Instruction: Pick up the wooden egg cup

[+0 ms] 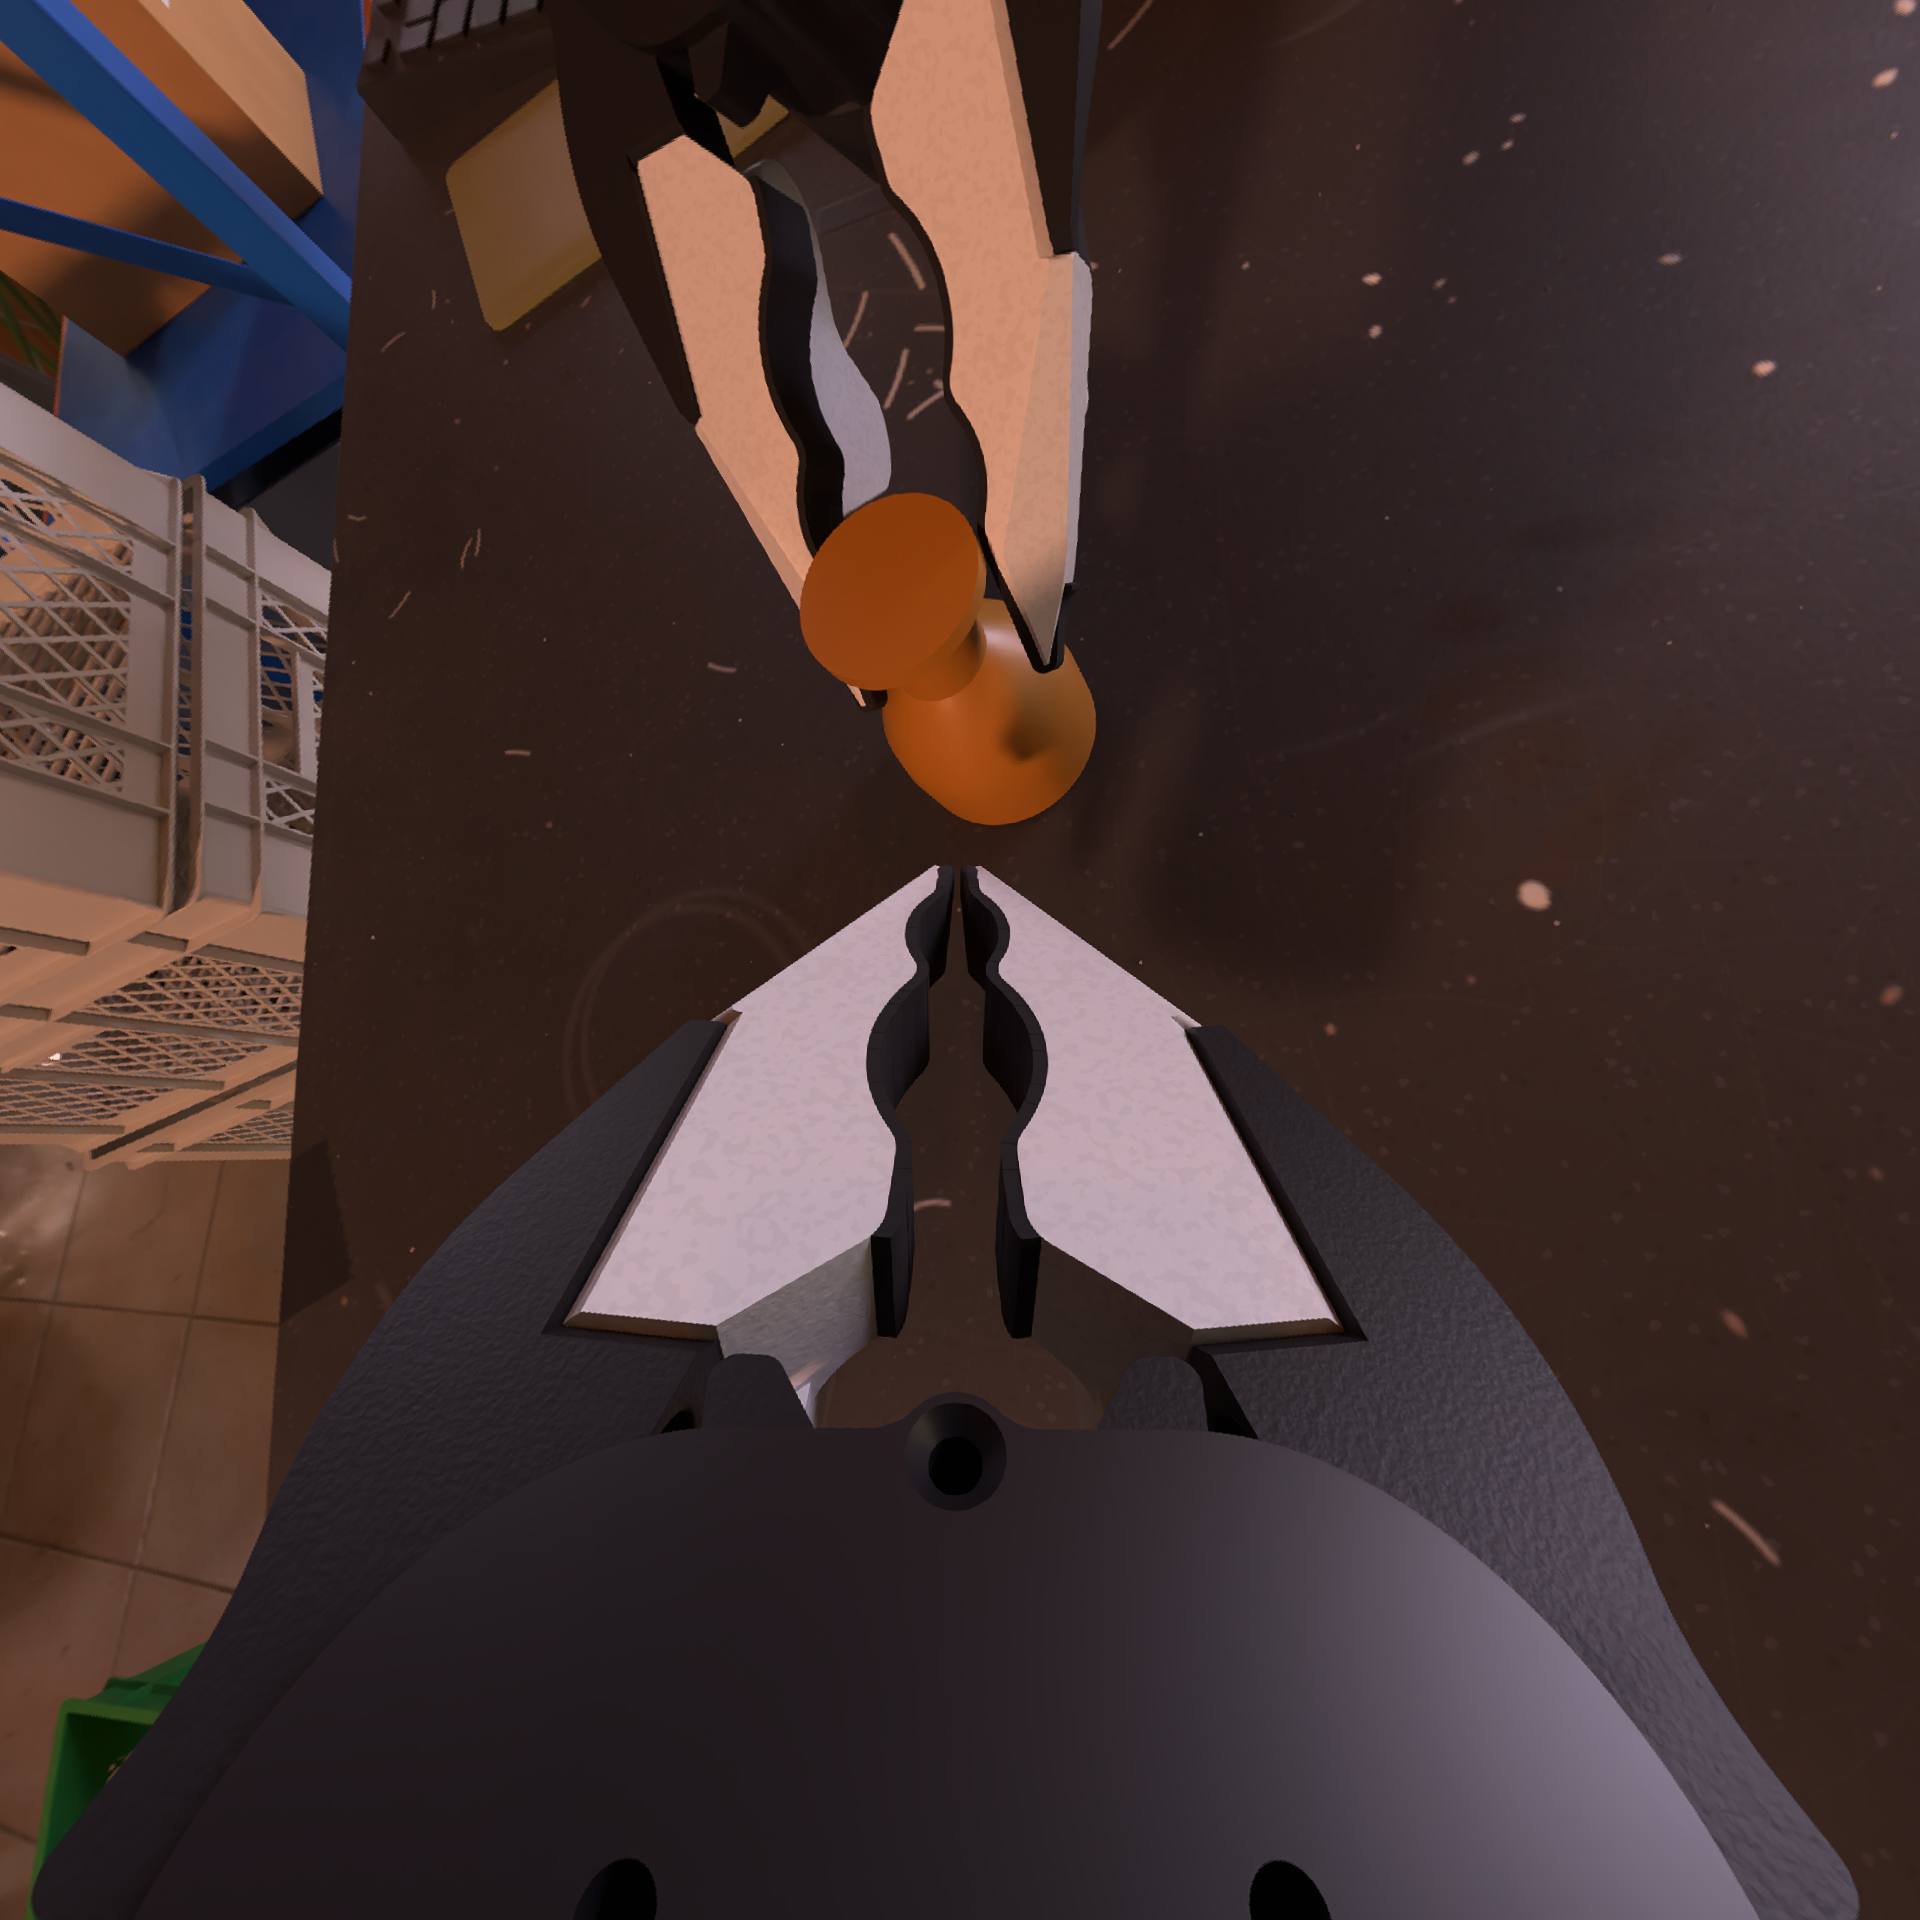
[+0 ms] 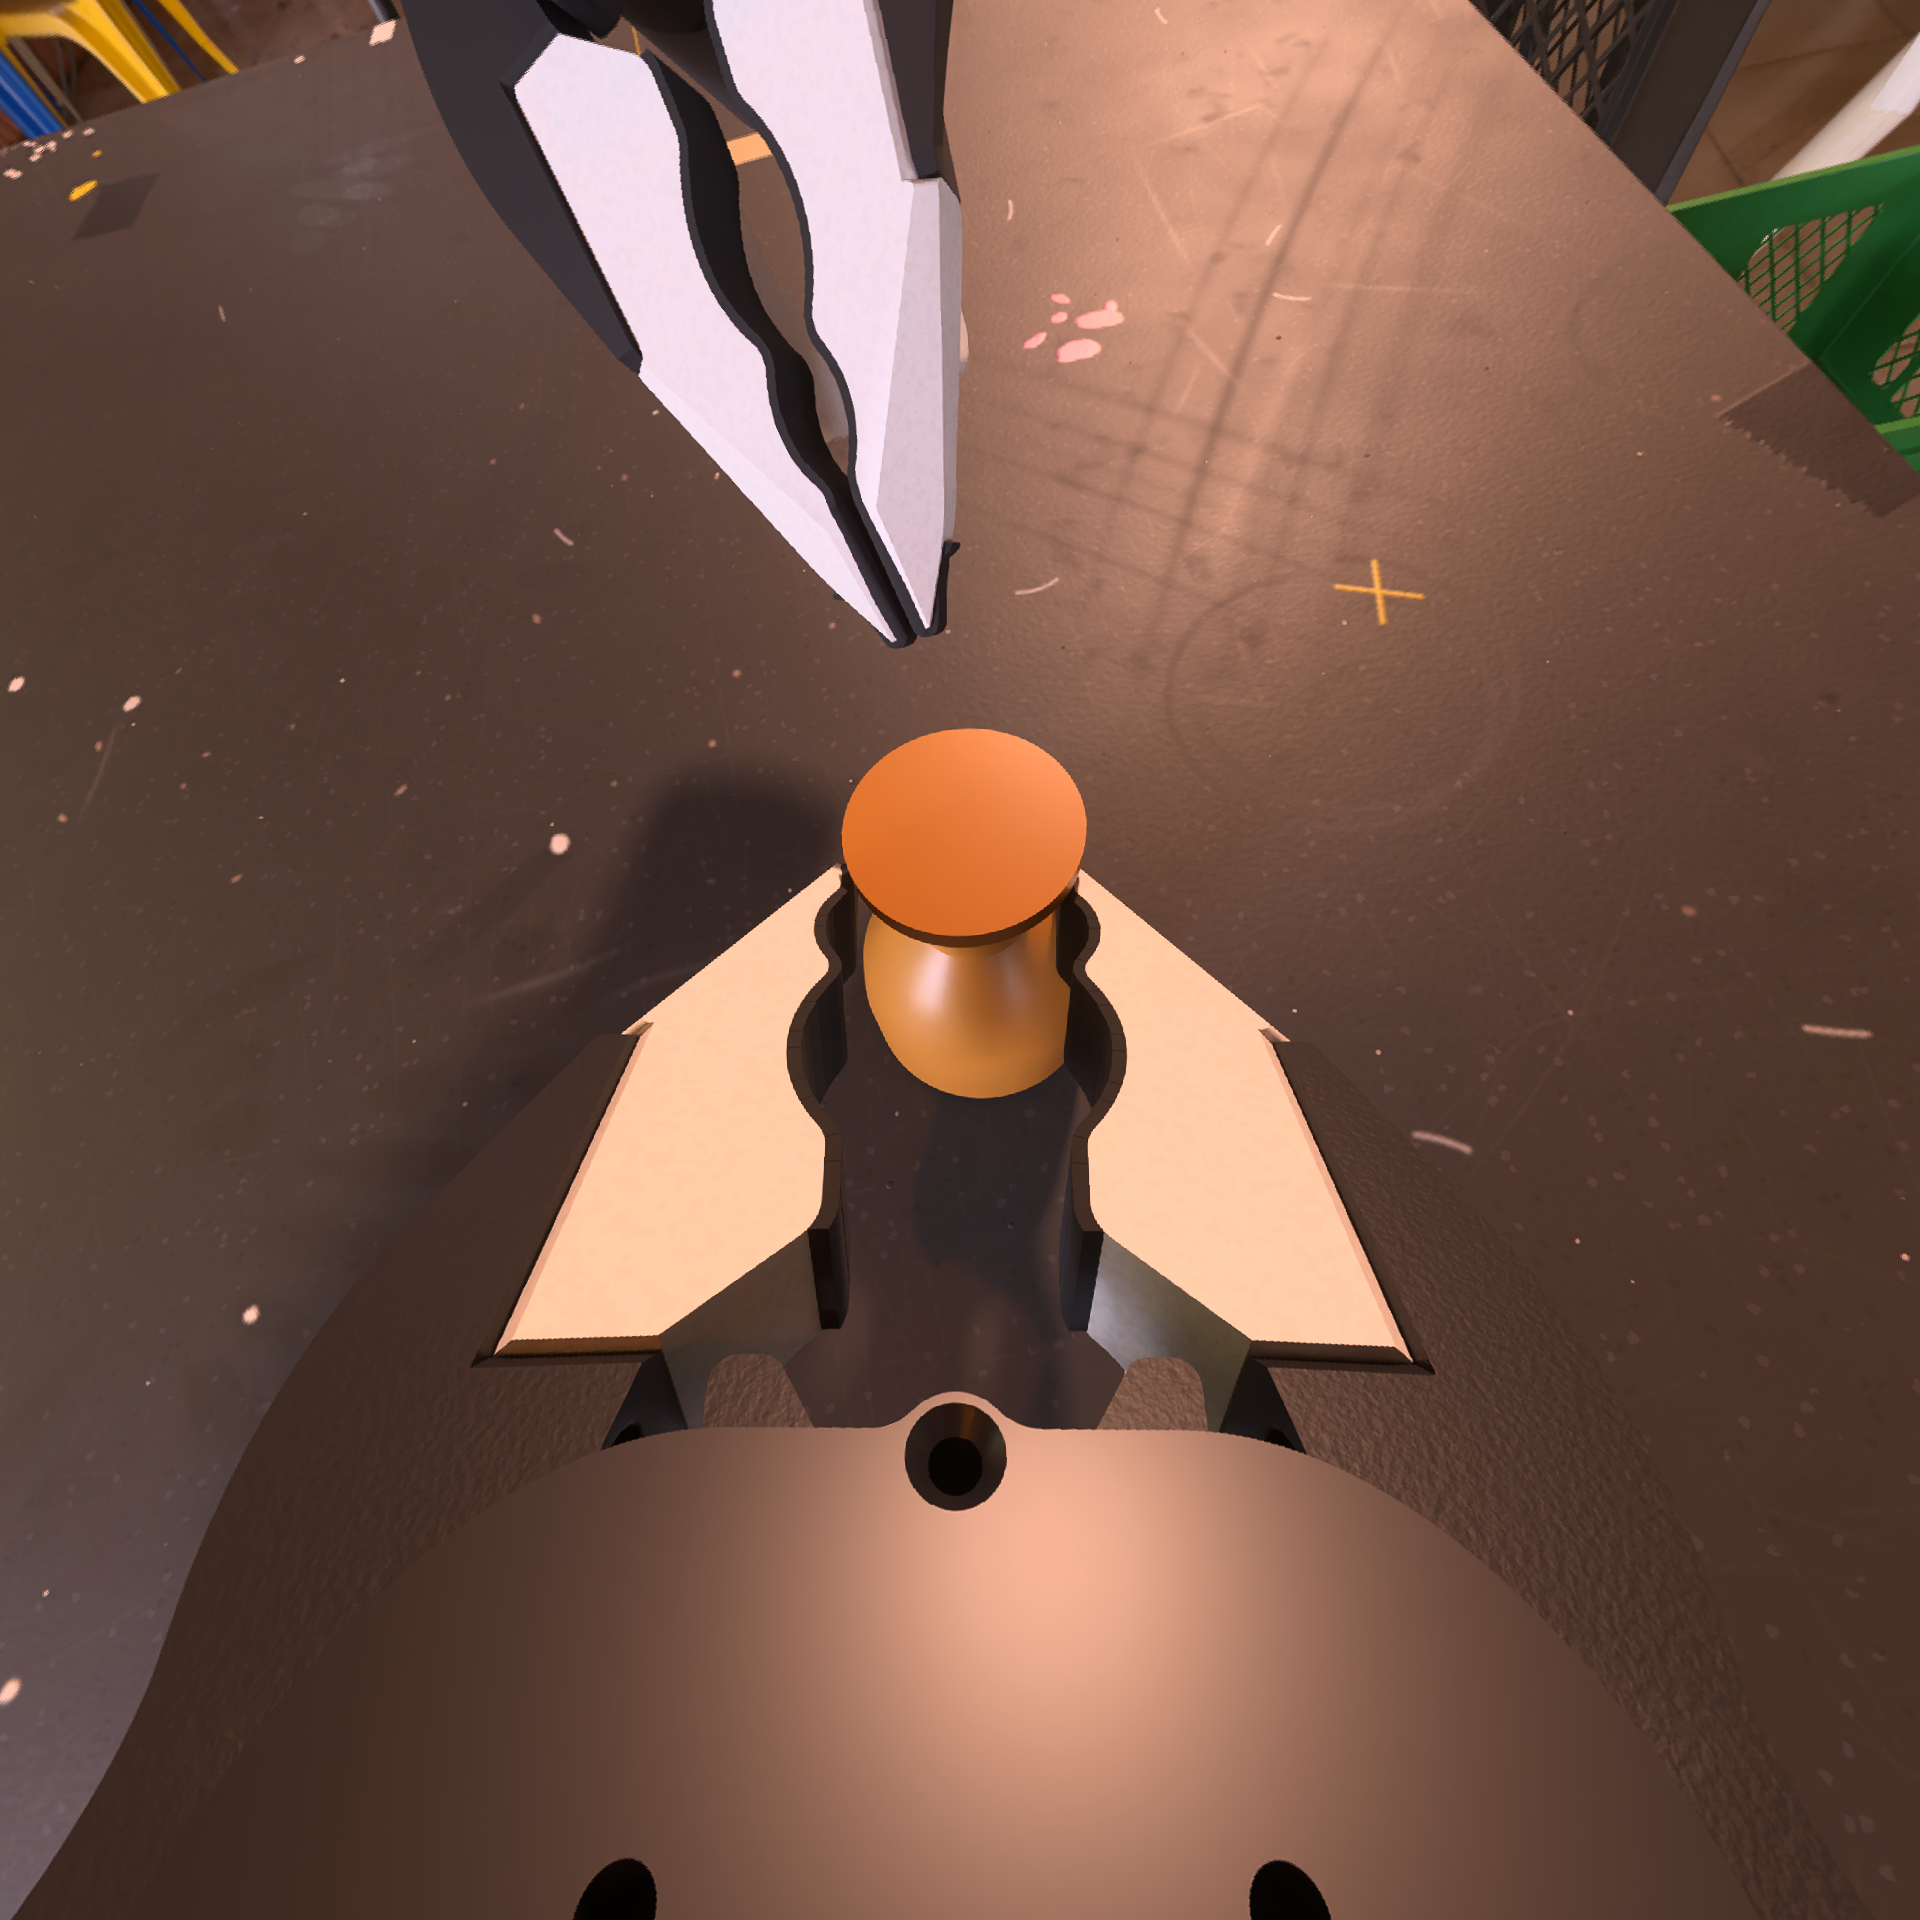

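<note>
Right now, the right hand-held gripper (image 2: 961, 914), with pale tan finger plates, is clamped on the wooden egg cup (image 2: 964, 904). Its two fingertips (image 2: 1101, 935) press against opposite sides of the cup's rounded bowl, just under the flat round foot. From the right wrist view, the egg cup is upside down relative to the camera: the flat orange foot faces up and away, and the rounded bowl points back toward the body of the hand-held gripper. A dark shadow falls on the surface (image 2: 1558, 935) to the left of the cup.

From the left wrist view, the egg cup (image 1: 945, 665) appears near the middle of the frame, tilted, held between the tips of the right hand-held gripper (image 1: 961, 665), which reaches in from the top. Whether the cup touches the surface (image 1: 1455, 727) cannot be told.

The left hand-held gripper (image 1: 957, 873), with whitish finger plates, has its fingers pressed nearly together and holds nothing. Its tips sit just short of the egg cup, not touching it. In the right wrist view it (image 2: 920, 629) comes down from the top, tips together, close to the cup's foot.

Underneath lies a dark brown surface, scuffed and speckled with pale flecks. A yellow cross mark (image 2: 1379, 592) and some pink spots (image 2: 1075, 330) show on it. Grey mesh crates (image 1: 156, 727) stand off the left edge, and a green crate (image 2: 1839, 281) sits at the far right.
</note>
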You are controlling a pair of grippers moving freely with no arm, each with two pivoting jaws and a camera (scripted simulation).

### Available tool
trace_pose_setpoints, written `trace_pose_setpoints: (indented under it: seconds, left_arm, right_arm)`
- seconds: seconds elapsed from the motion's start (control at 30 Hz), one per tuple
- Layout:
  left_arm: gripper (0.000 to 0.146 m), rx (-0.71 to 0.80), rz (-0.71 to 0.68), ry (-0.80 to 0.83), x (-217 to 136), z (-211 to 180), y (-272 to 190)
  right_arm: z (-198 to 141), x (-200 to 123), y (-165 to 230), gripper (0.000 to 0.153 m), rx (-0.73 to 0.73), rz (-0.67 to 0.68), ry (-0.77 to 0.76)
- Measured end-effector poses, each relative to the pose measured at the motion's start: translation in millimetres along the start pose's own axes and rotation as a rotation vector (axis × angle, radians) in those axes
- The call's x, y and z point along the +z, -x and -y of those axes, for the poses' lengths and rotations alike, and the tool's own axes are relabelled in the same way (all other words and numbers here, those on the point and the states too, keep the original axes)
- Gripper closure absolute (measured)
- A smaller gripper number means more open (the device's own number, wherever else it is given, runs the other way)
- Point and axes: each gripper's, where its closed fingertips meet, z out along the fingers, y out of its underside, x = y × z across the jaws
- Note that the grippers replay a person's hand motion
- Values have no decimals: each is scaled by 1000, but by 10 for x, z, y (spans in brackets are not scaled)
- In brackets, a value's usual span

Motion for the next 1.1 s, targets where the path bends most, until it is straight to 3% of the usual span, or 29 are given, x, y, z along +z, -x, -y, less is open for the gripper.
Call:
trace_pose_setpoints:
  seconds: [0.27,0.47,0.63,0.77,1.1]
  left_arm:
    - [145,34,18,22,2,-1,0]
    - [145,50,18,13,35,30,-20]
    - [145,51,14,13,51,51,-6]
    - [145,47,9,4,67,77,-17]
    - [145,19,16,-24,91,86,13]
  right_arm:
    - [-2,-9,-3,114,5,10,-15]
    - [180,-206,-3,115,-47,-15,-131]
    - [84,-49,65,115,-149,-61,-32]
    - [100,-35,65,115,-199,-100,-38]
    - [113,-15,60,115,-199,-112,-42]
